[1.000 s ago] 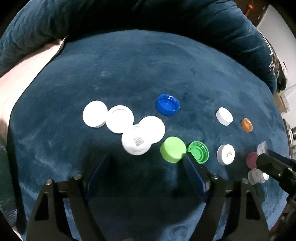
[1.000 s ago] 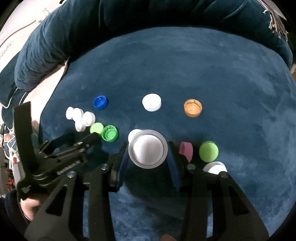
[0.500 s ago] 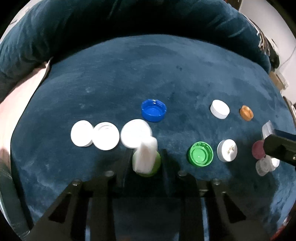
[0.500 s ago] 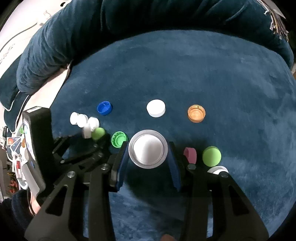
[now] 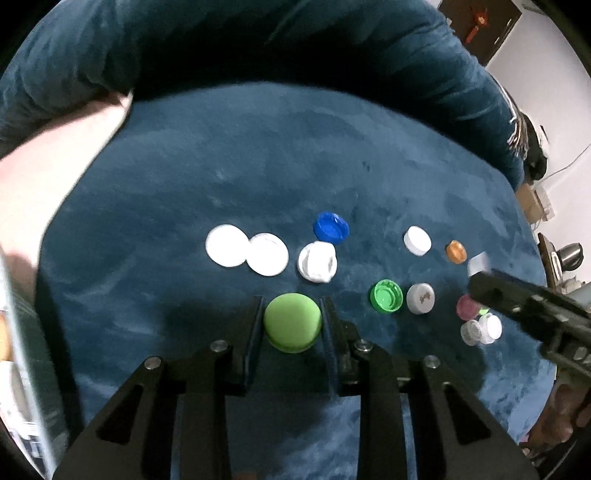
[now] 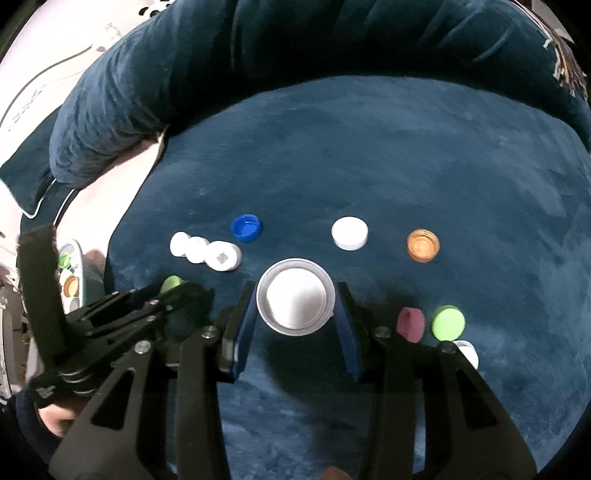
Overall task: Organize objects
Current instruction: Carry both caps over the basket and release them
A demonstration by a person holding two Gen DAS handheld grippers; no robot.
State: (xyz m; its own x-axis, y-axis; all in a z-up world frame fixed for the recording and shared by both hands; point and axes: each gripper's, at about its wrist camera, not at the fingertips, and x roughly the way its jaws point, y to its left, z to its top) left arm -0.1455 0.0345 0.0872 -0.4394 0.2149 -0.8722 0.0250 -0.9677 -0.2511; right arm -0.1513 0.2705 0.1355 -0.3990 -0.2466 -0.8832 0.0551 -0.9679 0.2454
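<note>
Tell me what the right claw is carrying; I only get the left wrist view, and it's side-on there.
Observer: The right claw is shut on a round, metal-rimmed white lid, held flat.
Operator: Anything hidden behind that claw?
Observer: A light green cap lies just beside the maroon cap.
Operator: Which way up is the orange one?
Observer: The orange cap lies open side up.

Dim room, dark blue velvet seat

A plump blue cushion (image 6: pixel 122 110) rings the velvet seat (image 5: pixel 295 155); a white wall (image 5: pixel 546 85) and a dark cabinet (image 5: pixel 476 26) stand behind.
</note>
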